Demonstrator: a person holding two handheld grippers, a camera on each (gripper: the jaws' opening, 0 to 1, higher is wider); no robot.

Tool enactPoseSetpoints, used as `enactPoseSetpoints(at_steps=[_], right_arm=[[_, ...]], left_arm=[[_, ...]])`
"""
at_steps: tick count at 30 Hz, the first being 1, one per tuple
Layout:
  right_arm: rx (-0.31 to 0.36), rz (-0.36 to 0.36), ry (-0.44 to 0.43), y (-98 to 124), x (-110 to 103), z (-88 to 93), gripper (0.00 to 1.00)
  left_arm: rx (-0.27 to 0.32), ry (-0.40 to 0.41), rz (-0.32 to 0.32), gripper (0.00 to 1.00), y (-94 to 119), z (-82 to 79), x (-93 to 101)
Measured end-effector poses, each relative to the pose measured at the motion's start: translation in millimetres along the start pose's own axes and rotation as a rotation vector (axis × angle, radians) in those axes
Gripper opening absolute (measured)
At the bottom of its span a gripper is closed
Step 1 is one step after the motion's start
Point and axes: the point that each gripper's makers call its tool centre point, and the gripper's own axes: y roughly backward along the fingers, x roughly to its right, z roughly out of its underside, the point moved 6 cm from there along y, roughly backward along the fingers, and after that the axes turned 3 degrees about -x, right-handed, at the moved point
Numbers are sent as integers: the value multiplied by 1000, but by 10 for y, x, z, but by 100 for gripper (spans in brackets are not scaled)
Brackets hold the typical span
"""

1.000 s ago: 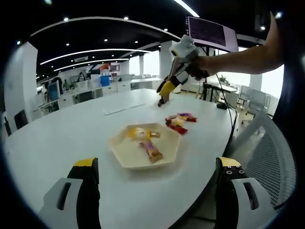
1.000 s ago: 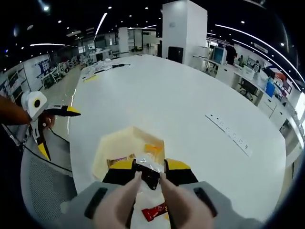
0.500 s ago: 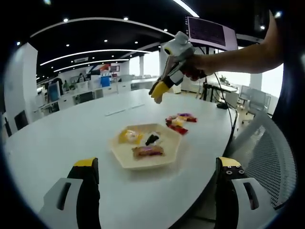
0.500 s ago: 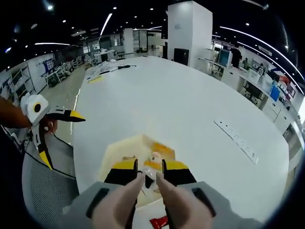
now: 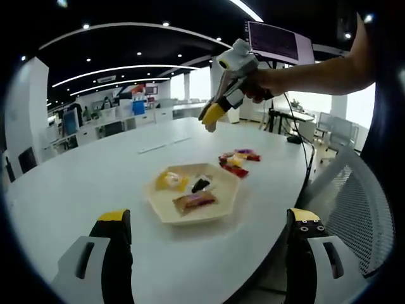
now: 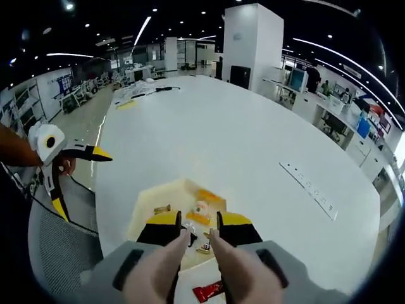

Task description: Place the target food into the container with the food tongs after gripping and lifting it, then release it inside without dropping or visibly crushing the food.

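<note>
Now right gripper (fingers parted) hangs above tray.

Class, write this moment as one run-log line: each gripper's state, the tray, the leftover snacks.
right gripper: open, above table | left gripper: open, idle | tray: wrapped snacks inside | snack pile: on table beside tray

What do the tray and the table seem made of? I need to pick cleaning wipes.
Tray: pale cream, matte, with thin raised walls; likely moulded pulp or plastic, and the look leaves that open. Table: smooth white top with a soft sheen from the ceiling lights, probably laminate or a painted board.
</note>
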Motion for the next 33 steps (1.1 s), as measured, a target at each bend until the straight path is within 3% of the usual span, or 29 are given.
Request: enactPoseSetpoints(at_steps=[25,33], right_arm=[[-30,96,-74,214,242,458,24],[-54,169,-147,227,343,641,24]], left_arm=[[7,5,-1,99,9,1,-6],[10,6,-4,99,12,-6,-10]])
